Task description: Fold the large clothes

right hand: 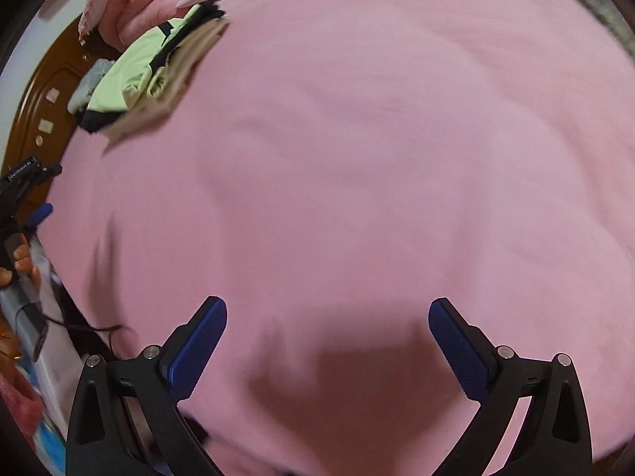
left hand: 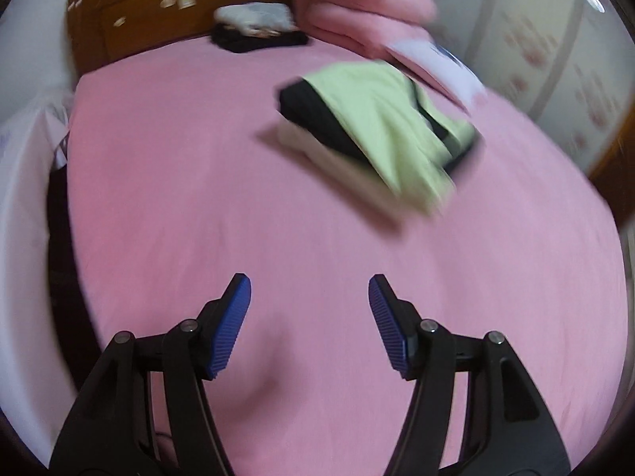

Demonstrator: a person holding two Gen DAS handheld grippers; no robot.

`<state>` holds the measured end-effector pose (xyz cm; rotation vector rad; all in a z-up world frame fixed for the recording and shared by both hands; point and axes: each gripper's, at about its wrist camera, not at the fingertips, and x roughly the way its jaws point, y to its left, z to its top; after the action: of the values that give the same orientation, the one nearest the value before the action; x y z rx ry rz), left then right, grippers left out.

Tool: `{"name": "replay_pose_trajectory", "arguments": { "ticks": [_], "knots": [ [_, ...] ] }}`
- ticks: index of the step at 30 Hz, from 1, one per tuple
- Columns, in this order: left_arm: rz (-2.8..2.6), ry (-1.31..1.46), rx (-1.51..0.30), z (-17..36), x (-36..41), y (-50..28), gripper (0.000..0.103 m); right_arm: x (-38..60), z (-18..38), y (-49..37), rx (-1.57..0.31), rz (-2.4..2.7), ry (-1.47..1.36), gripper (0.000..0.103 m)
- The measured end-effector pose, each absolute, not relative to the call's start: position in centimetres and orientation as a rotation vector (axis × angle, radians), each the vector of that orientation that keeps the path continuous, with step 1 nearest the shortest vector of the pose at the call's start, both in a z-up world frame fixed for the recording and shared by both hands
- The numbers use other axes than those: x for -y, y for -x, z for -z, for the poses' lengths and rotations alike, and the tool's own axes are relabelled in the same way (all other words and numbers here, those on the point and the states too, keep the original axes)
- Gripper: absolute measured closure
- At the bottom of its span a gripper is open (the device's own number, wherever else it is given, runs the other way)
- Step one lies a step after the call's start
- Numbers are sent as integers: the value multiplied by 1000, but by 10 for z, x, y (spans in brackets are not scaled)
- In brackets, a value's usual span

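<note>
A folded stack of clothes [left hand: 377,135], light green on top of black and pale layers, lies on the pink bed sheet [left hand: 198,198] toward the far right. My left gripper [left hand: 308,283] hangs over bare sheet well short of the stack, open, with nothing between its blue pads. In the right wrist view the same stack [right hand: 135,79] sits at the upper left. My right gripper [right hand: 328,303] is open wide over the plain pink sheet [right hand: 377,139], with nothing held. At that view's left edge a hand holds the left gripper, and one blue pad [right hand: 43,211] of it shows.
A rolled pink quilt [left hand: 357,4] and a white-and-pink pillow [left hand: 436,63] lie behind the stack. Dark and white garments [left hand: 254,27] rest against the brown wooden headboard [left hand: 139,12]. A floral-patterned panel [left hand: 535,59] stands at the right. The bed's left edge drops into a dark gap [left hand: 59,238].
</note>
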<state>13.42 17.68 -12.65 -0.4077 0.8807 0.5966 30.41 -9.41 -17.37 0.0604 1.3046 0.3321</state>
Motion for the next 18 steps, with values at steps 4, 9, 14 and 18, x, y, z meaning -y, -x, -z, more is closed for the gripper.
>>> {"name": "replay_pose_trajectory", "arguments": {
  "ticks": [4, 9, 14, 18],
  "knots": [
    [-440, 313, -1009, 112, -75, -82, 44, 158, 137, -242, -1264, -257, 34, 0],
    [-331, 216, -1132, 86, 40, -32, 44, 206, 96, -193, -1244, -141, 47, 0],
    [-132, 39, -1130, 54, 131, -11, 44, 245, 58, -164, -1246, -82, 0, 0],
    [-45, -22, -1161, 19, 171, -6, 44, 279, 22, -140, -1239, -58, 15, 0]
  ]
}}
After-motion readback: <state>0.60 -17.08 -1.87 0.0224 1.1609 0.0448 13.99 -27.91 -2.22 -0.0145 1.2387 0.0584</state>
